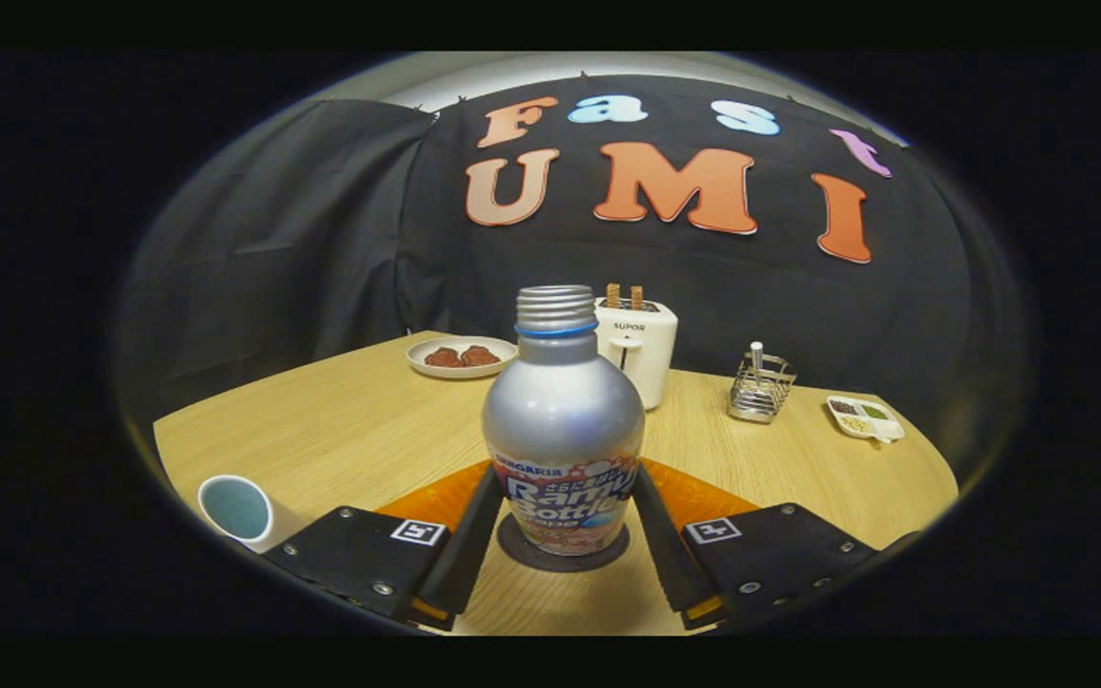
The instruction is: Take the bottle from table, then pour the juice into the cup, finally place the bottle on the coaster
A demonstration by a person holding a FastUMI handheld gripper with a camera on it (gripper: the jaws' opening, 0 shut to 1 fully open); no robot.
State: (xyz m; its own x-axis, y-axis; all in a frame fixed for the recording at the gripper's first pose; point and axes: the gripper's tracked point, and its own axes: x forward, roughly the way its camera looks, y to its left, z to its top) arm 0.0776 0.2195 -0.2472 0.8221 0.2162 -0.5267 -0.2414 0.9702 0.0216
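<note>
Table: the pale wood-grain tabletop [340, 430] is carrying everything; its surface is looking smooth and matt, with a rounded far edge.
Toaster: a white plastic box-shaped toaster [641, 349] is standing beyond the bottle, two browned slices showing in its slots.
Bottle: the silver metal bottle with a bulbous shoulder, threaded uncapped neck and printed label band [563, 420] is standing upright between the fingers, its base on the dark round coaster [524, 552].
Coaster: it is lying flat just ahead of the gripper, looking thin and matt; an orange mat [703, 497] is showing behind it.
Gripper: the gripper [565, 535] is flanking the bottle's lower body; both fingers are appearing to touch the label band, so I judge it to be gripping the bottle.
Cup: the white cup with a teal inside [235, 508] is lying beside the left finger, mouth towards the camera.
Step in hand: judged to be setting down; the base should be sitting flat and centred before the fingers are parting, evenly, so the smooth metal is not dragged sideways.
Small items: a white plate of brown food [460, 355], a wire rack [759, 387] and a small white compartment dish [864, 418] are sitting well apart.
</note>
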